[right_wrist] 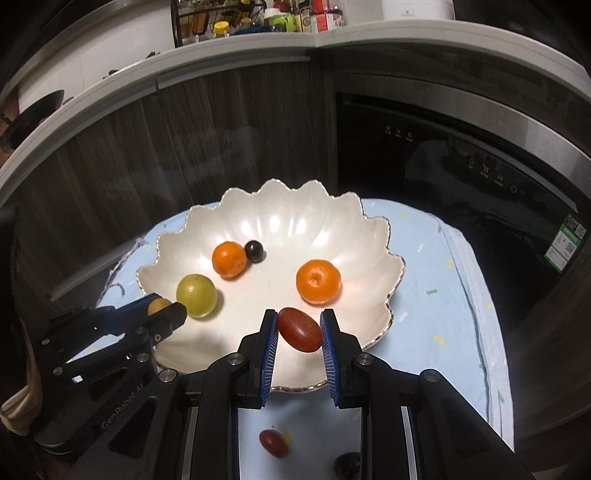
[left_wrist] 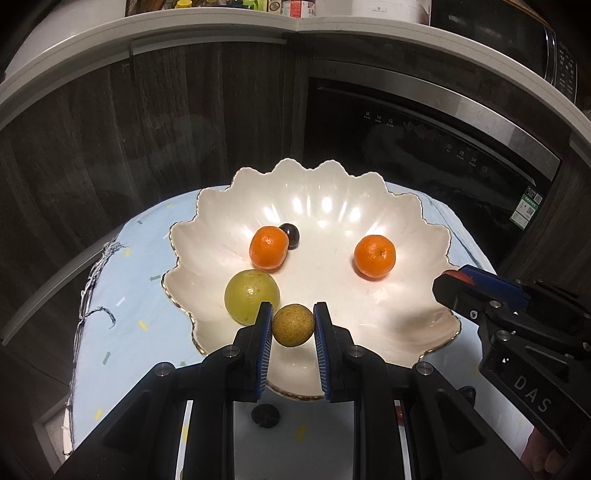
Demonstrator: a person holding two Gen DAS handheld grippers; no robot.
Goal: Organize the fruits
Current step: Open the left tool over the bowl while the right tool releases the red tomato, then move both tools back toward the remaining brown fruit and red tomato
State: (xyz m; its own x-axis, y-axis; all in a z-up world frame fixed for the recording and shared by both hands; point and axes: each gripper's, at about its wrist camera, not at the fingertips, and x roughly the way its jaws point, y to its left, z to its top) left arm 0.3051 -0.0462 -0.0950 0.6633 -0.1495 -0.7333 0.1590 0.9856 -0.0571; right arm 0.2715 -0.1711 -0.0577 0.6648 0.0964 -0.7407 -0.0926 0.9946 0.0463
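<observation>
A white scalloped bowl [left_wrist: 406,229] [right_wrist: 369,236] sits on a round table with a pale blue cloth [left_wrist: 122,295] [right_wrist: 443,288]. In it lie two oranges [left_wrist: 269,247] [left_wrist: 374,256] [right_wrist: 229,259] [right_wrist: 318,281], a green round fruit [left_wrist: 247,293] [right_wrist: 195,295] and a dark grape [left_wrist: 291,233] [right_wrist: 254,251]. My left gripper [left_wrist: 293,325] [right_wrist: 162,308] is shut on a small speckled brown fruit [left_wrist: 293,325] [right_wrist: 157,306] over the bowl's near rim. My right gripper [right_wrist: 299,330] [left_wrist: 456,278] is shut on a red oblong fruit [right_wrist: 299,330] [left_wrist: 460,276] at the bowl's near right side.
On the cloth below the grippers lie another red oblong fruit [right_wrist: 273,443] and a dark round fruit [right_wrist: 347,463] [left_wrist: 265,415]. Dark wood cabinets and a black built-in appliance [left_wrist: 443,147] [right_wrist: 461,166] stand behind the table. Jars crowd the counter [right_wrist: 258,18] above.
</observation>
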